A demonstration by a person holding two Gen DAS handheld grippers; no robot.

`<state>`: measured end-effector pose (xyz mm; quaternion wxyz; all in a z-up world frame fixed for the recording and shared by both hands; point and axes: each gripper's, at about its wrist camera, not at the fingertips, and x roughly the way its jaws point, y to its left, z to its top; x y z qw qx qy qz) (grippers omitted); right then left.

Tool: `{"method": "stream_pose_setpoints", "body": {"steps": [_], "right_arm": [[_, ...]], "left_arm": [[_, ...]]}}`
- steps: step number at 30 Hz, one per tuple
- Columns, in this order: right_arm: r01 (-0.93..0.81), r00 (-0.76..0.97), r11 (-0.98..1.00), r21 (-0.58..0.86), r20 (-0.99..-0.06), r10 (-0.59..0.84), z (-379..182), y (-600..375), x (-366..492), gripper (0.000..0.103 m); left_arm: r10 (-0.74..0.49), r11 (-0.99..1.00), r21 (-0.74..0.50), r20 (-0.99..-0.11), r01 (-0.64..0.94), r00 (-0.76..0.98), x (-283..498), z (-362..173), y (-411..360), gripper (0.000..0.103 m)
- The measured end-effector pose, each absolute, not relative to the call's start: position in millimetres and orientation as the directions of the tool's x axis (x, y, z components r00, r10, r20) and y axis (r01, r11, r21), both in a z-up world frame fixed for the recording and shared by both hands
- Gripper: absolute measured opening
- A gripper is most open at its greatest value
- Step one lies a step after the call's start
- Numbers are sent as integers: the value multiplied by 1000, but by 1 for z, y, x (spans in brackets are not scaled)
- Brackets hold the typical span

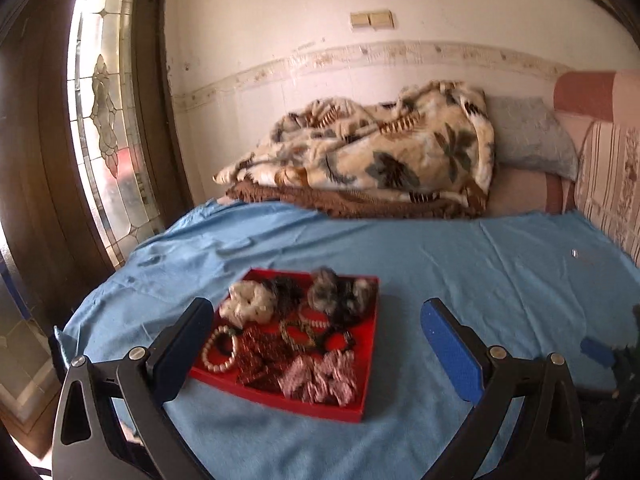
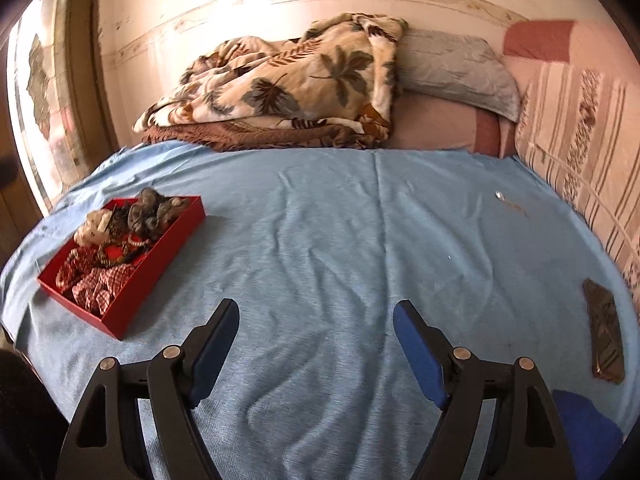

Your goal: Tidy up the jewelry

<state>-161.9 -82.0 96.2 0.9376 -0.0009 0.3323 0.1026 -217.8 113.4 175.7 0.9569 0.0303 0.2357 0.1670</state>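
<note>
Left wrist view: the red tray (image 1: 370, 364) lies on the blue cloth (image 1: 480, 280) right ahead of the left gripper (image 1: 316, 344), between its 2 fingers, the near edge just beyond the tips.

Right wrist view: the same red tray (image 2: 160, 256) sits well off to the left of the right gripper (image 2: 316, 348); bare cloth lies between the 2.

Jaws, left: spread wide, nothing held.

Jaws, right: spread wide too, empty.

Tray contents: scrunchies (image 1: 248, 302) at the far end, a pearl bracelet (image 1: 220, 350) at the near left, checked fabric bows (image 1: 320, 376) at the near edge — all heaped together, hard to separate by eye.

Stray piece: a small silvery item with a thin chain (image 2: 500, 196) lies alone on the cloth far to the right, near the striped cushion (image 2: 580, 140); what it is I cannot tell.

Dark flat object: a phone-like slab (image 2: 606, 336) rests at the right edge of the cloth.

Nearer hand: left for the tray, right for the stray piece — my judgement.

Tray long axis: in the right view it runs from near-left to far-right, a corner toward the camera; in the left view it looks nearly square-on.

Stage: sorting looks barely under way or nearly finished; these pictures do not settle which.
</note>
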Motion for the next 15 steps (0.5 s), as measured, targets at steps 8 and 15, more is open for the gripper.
{"method": "stream_pose_setpoints", "body": {"steps": [8, 15], "right_arm": [[-189, 749, 978, 88, -631, 201, 93, -83, -164, 86], [-185, 749, 981, 54, -638, 177, 89, -77, -168, 87]], "left_arm": [[288, 957, 153, -546, -245, 787, -218, 151, 93, 103], [269, 963, 137, -589, -234, 762, -221, 144, 97, 103]]}}
